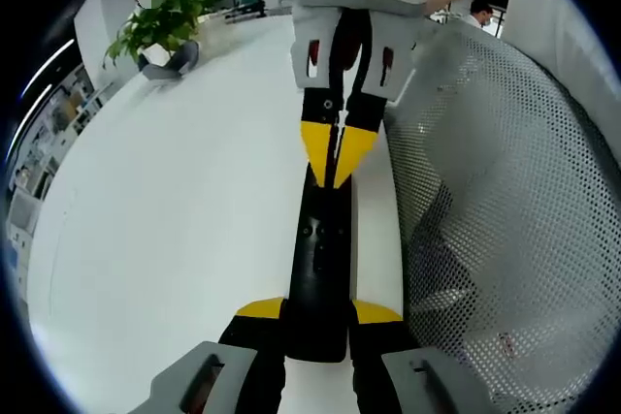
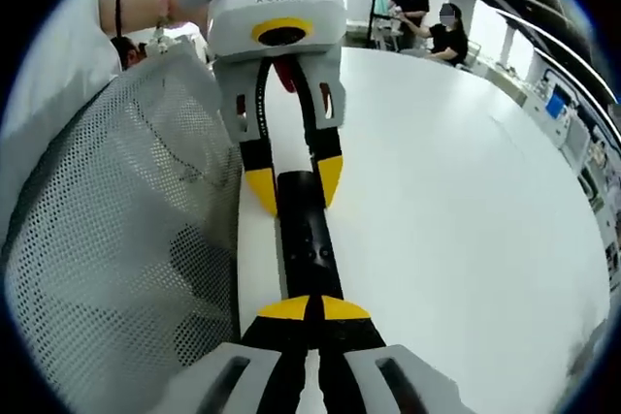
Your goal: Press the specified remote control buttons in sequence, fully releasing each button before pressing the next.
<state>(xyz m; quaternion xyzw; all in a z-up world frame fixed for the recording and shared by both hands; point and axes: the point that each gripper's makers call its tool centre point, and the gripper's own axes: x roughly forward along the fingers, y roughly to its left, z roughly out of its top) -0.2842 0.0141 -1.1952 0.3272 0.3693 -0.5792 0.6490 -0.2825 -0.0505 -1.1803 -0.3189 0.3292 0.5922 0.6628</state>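
In the left gripper view, the left gripper (image 1: 316, 322) clamps its yellow-tipped jaws on either side of the near end of the black remote control (image 1: 325, 259), which lies lengthwise on the white table (image 1: 175, 239), just beside a white mesh basket (image 1: 514, 239). Farther along, the right gripper (image 1: 337, 147) has its jaws drawn together, tips down on the remote's far end. In the right gripper view the same closed tips (image 2: 310, 309) rest on the remote (image 2: 306, 230), with the left gripper (image 2: 291, 181) holding the opposite end. Which button sits under the tips is hard to read; they seem to be at or just short of the button field. To do the press well, I would hold the left clamp steady, push straight down with the closed tips, then lift fully clear before moving on. A potted plant (image 1: 160, 31) stands at the far table edge.
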